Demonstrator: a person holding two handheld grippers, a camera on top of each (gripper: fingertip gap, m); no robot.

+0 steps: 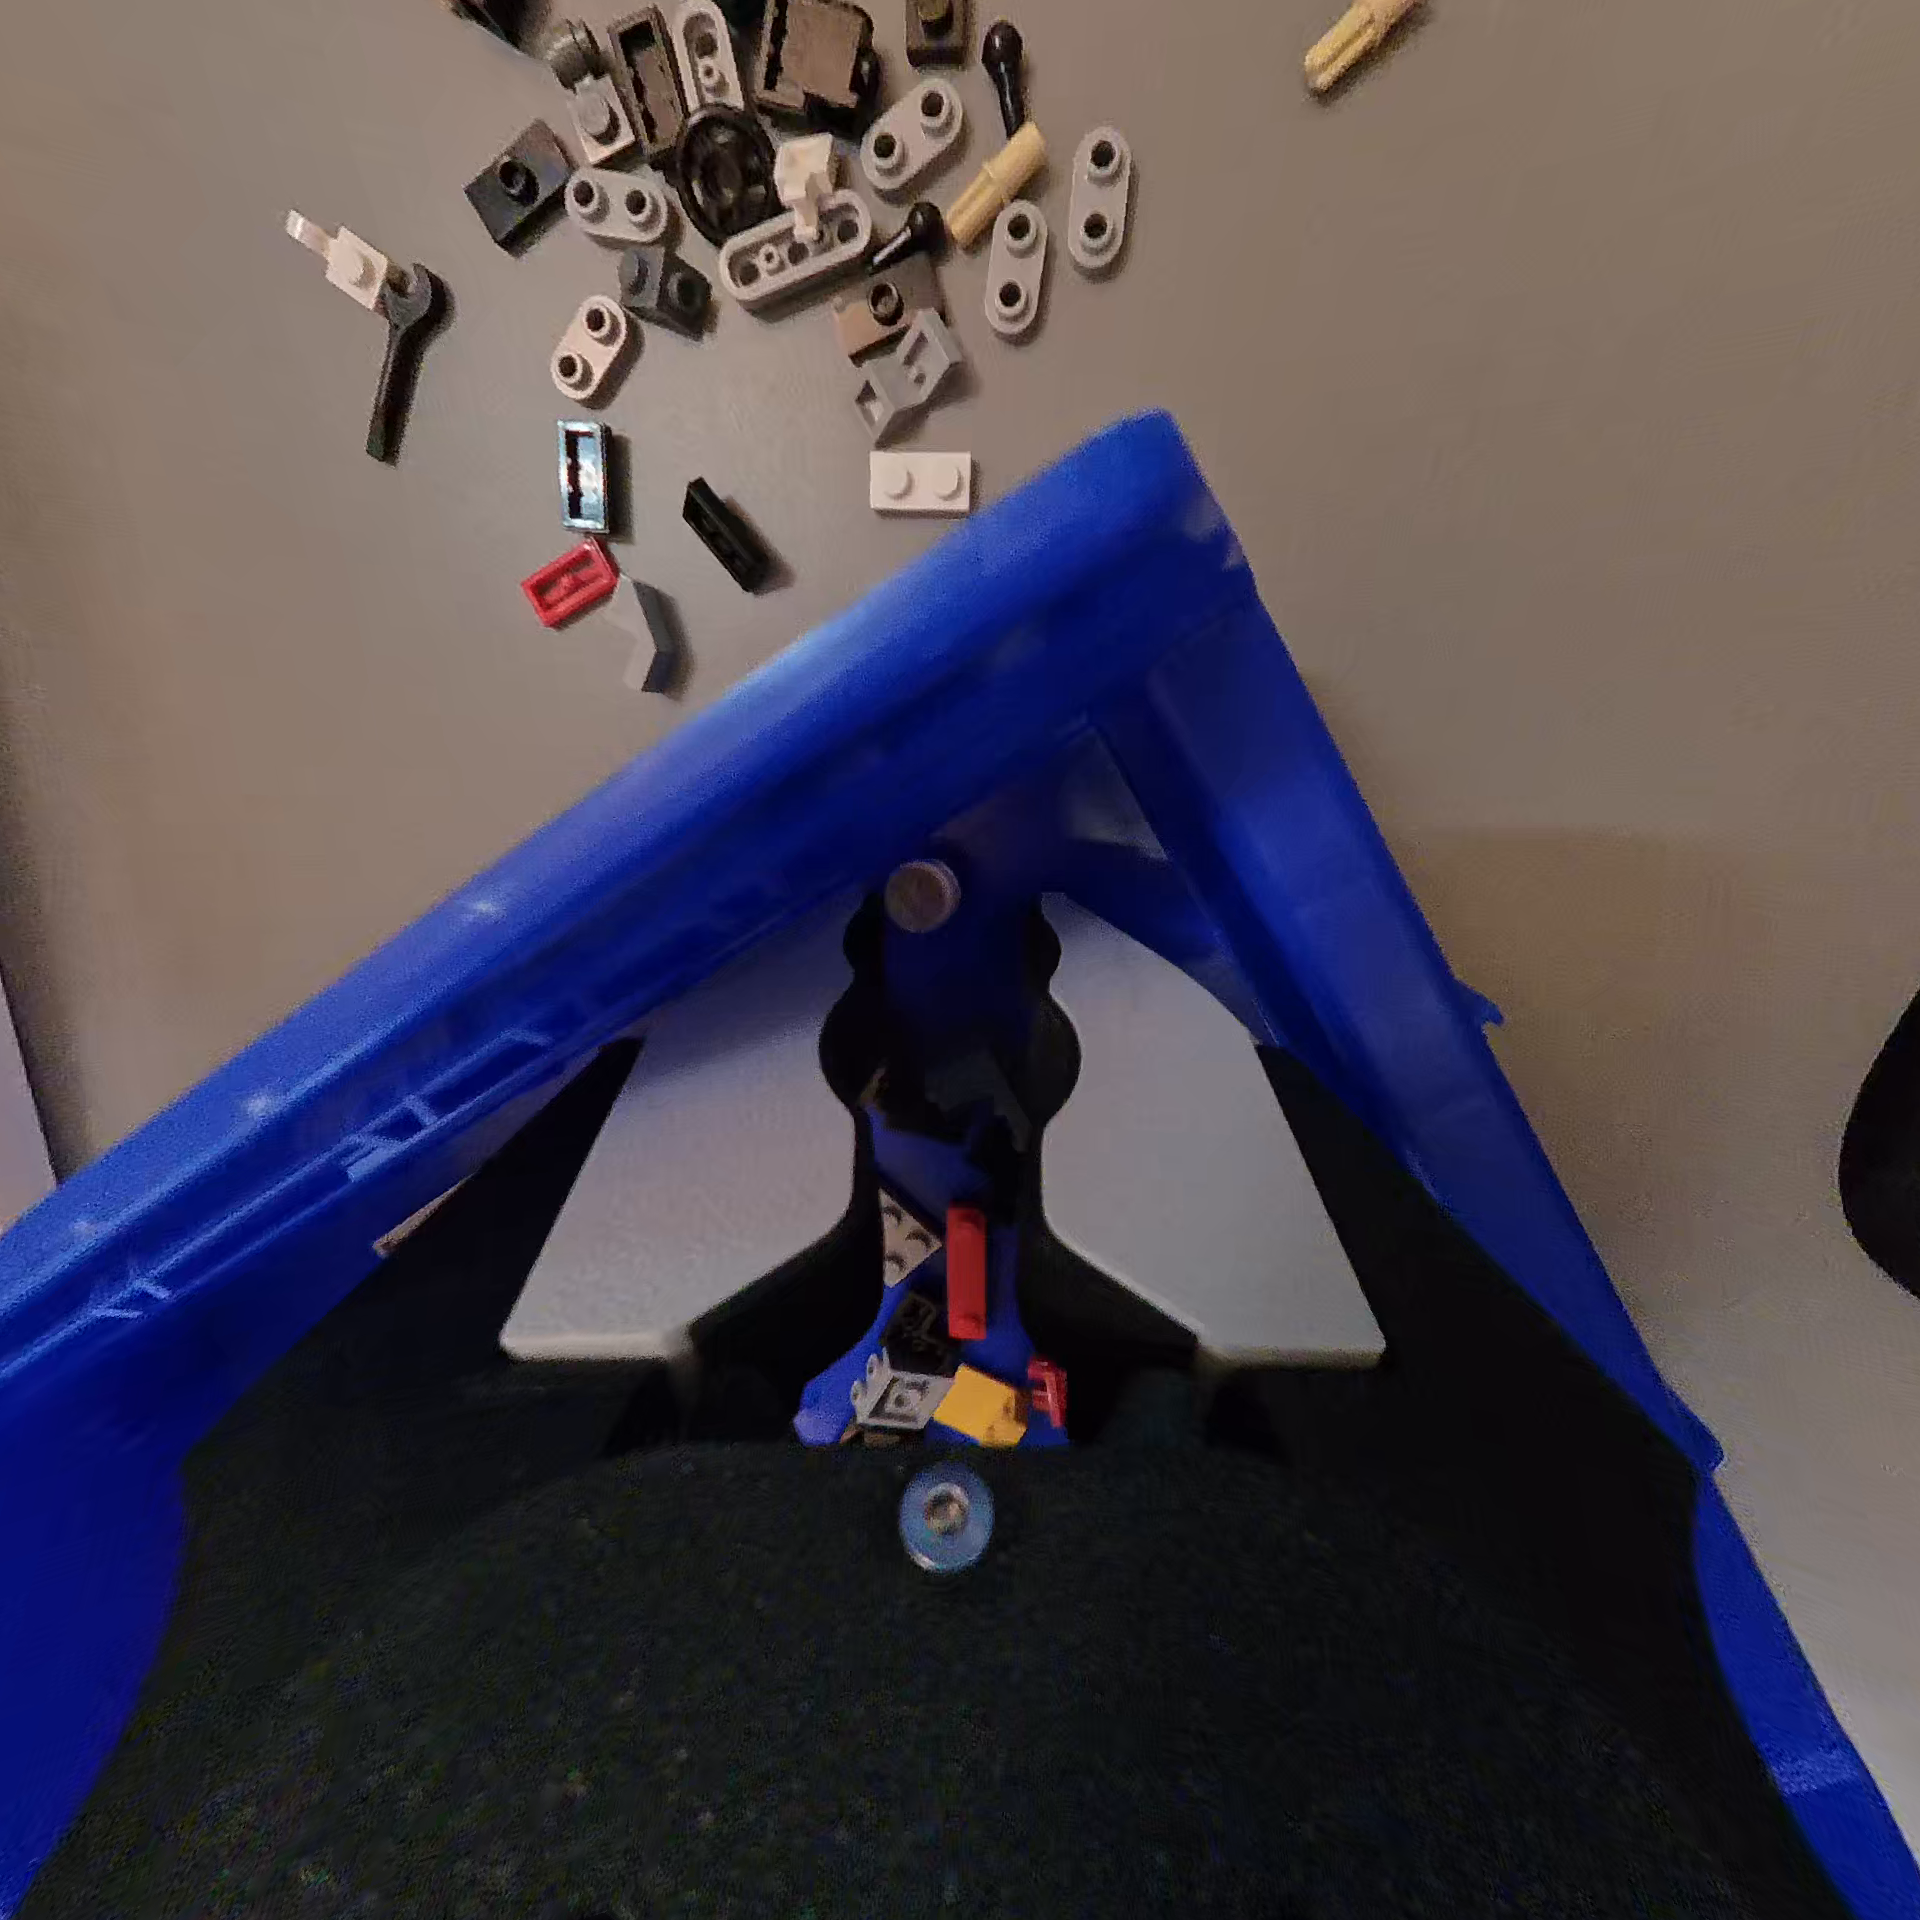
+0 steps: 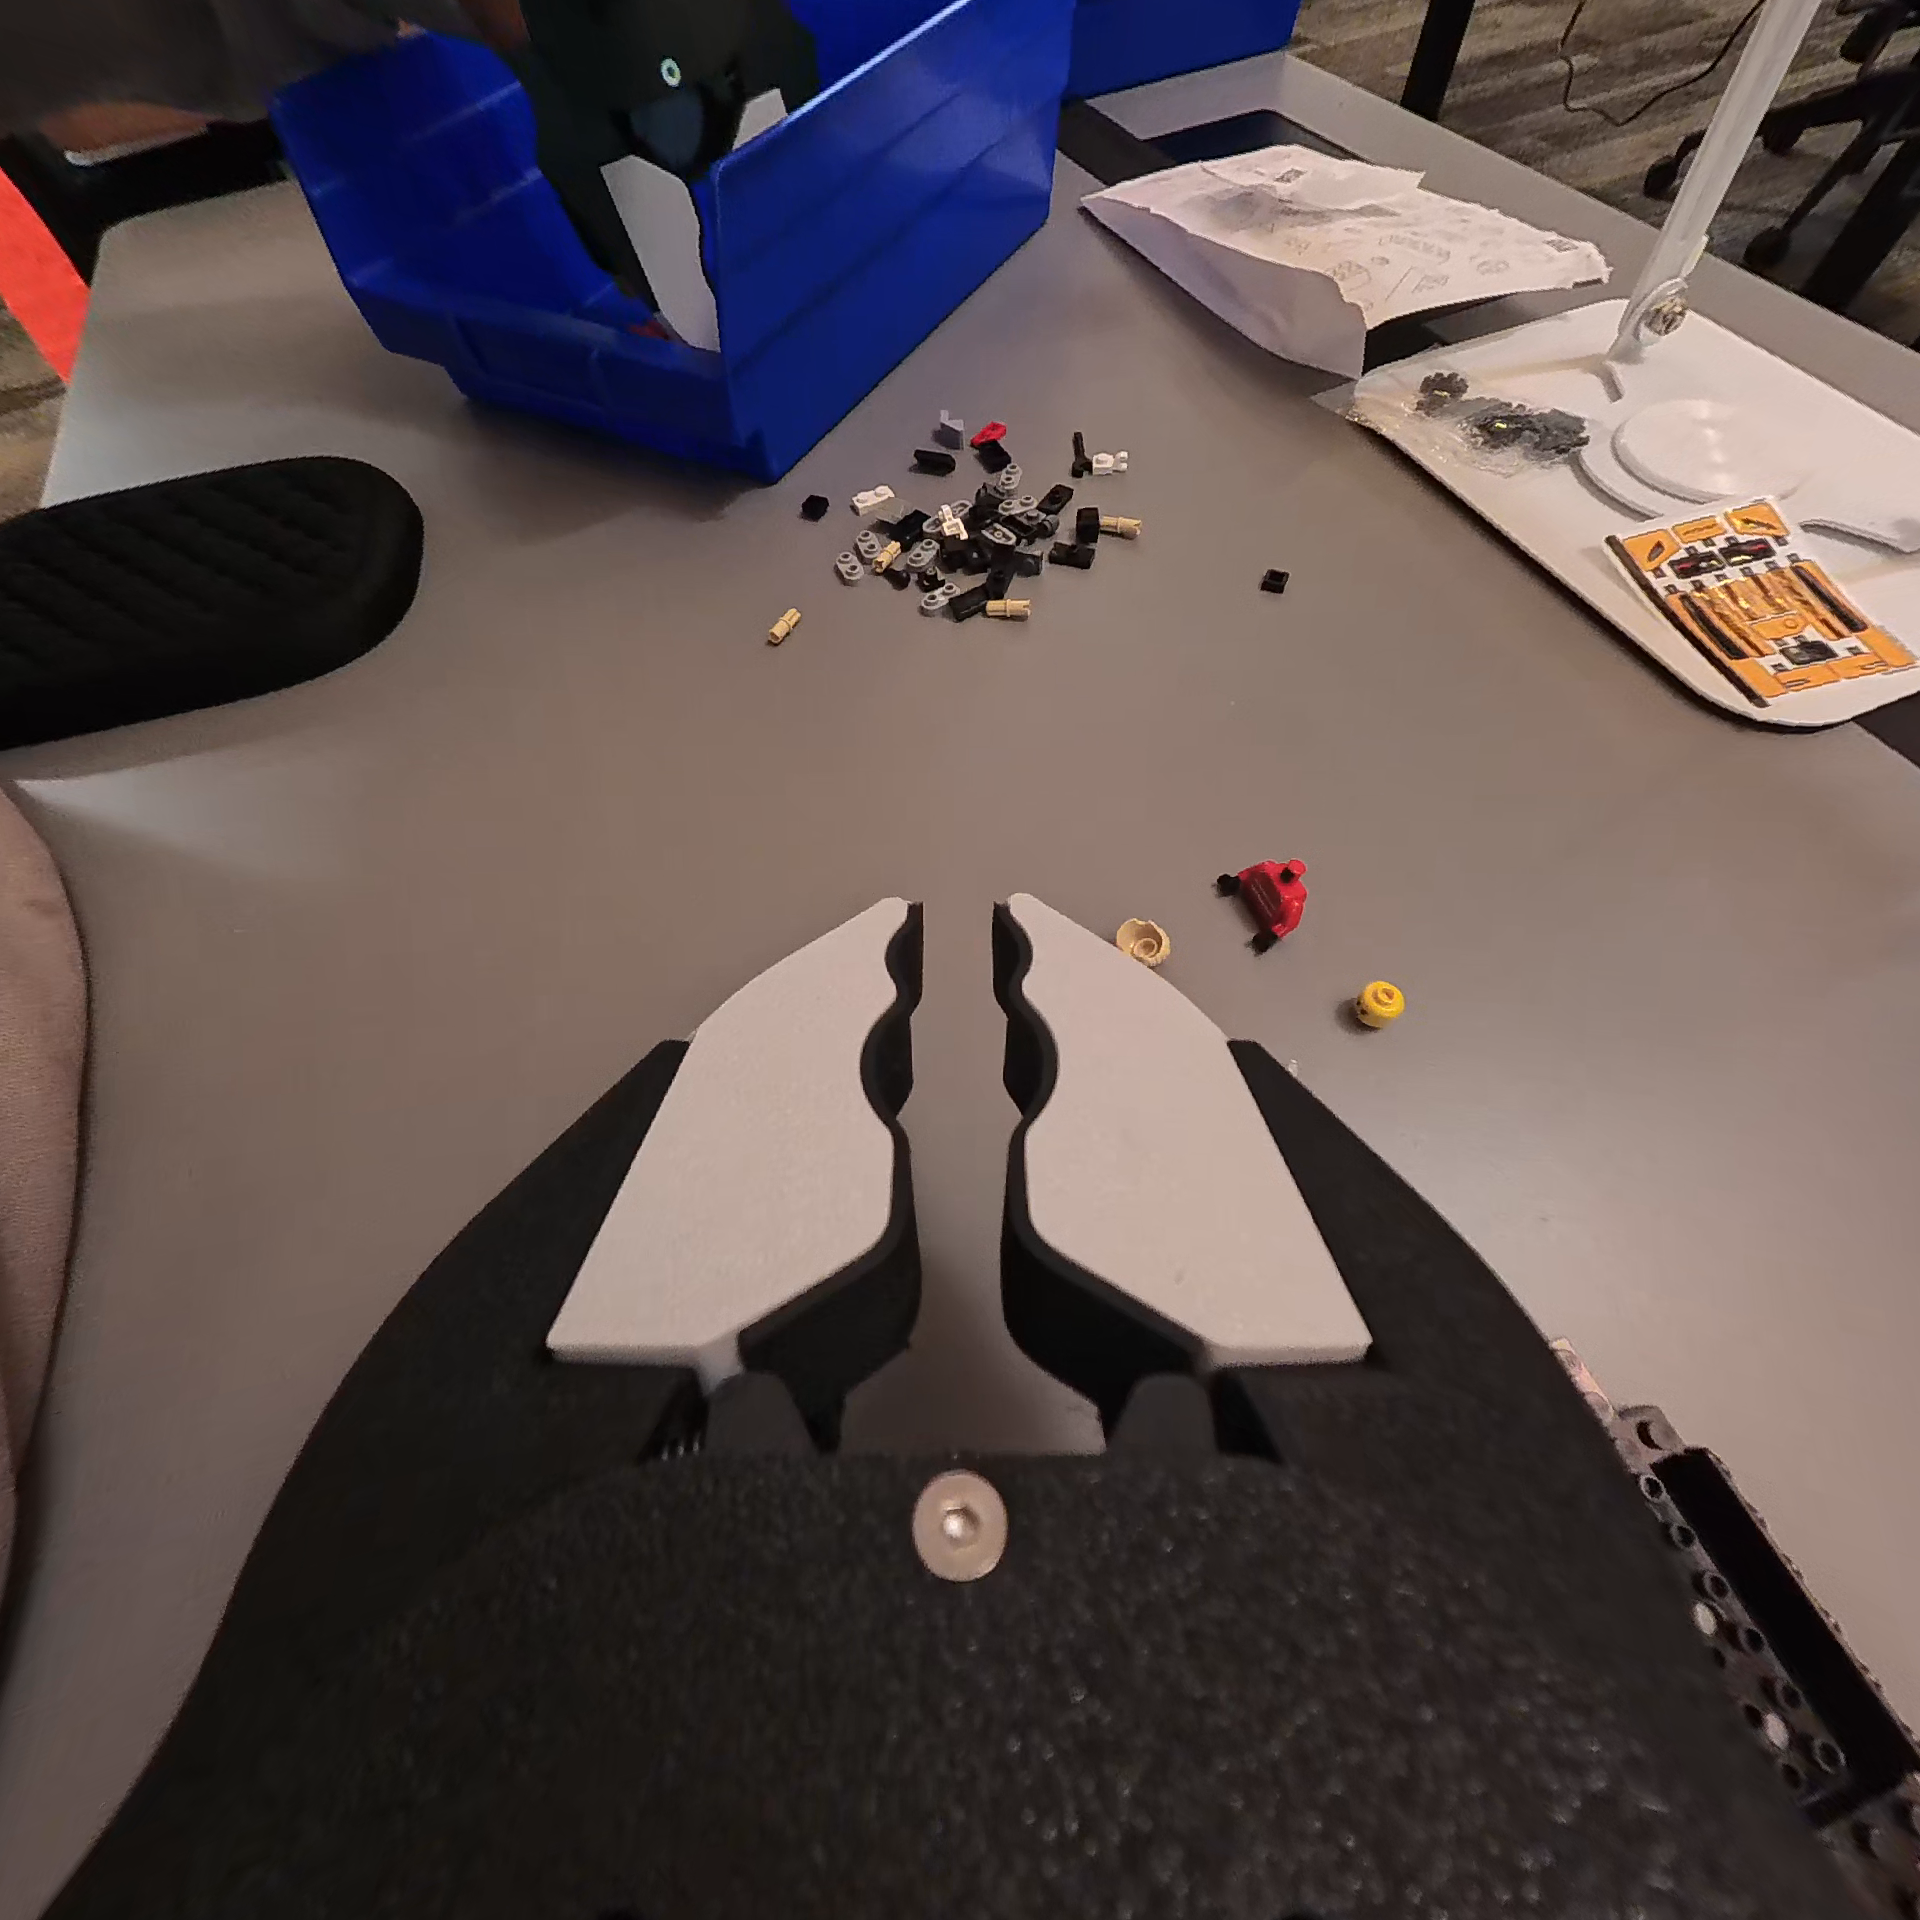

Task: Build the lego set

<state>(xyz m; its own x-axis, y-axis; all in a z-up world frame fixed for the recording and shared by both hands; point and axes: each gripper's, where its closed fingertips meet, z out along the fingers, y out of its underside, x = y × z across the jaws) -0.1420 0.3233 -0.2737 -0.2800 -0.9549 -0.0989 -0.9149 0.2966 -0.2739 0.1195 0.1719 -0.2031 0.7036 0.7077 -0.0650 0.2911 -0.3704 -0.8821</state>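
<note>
My left gripper [image 1: 940,935] reaches into a tilted blue bin [image 1: 644,810] and is shut on its wall, which runs edge-on between the fingers. Small red [image 1: 966,1268], yellow [image 1: 982,1403] and grey [image 1: 896,1392] pieces lie on the blue between the fingers. Beyond the bin's corner, a pile of small grey, black and tan Lego pieces [image 1: 790,187] lies on the grey table. The right wrist view shows the bin [image 2: 883,208], the left gripper [image 2: 665,260] in it, and the pile [image 2: 966,530]. My right gripper [image 2: 956,914] is slightly open and empty, low over the table.
A red minifigure torso [image 2: 1270,899], a yellow head [image 2: 1380,1005] and a tan piece [image 2: 1144,938] lie right of my right gripper. At the right are a sticker sheet [image 2: 1756,613], a paper bag [image 2: 1340,239] and a white stand base [image 2: 1704,447]. A black armrest [image 2: 187,592] overlaps the table's left edge. My hands' fingertips stand some 30 centimetres from each other.
</note>
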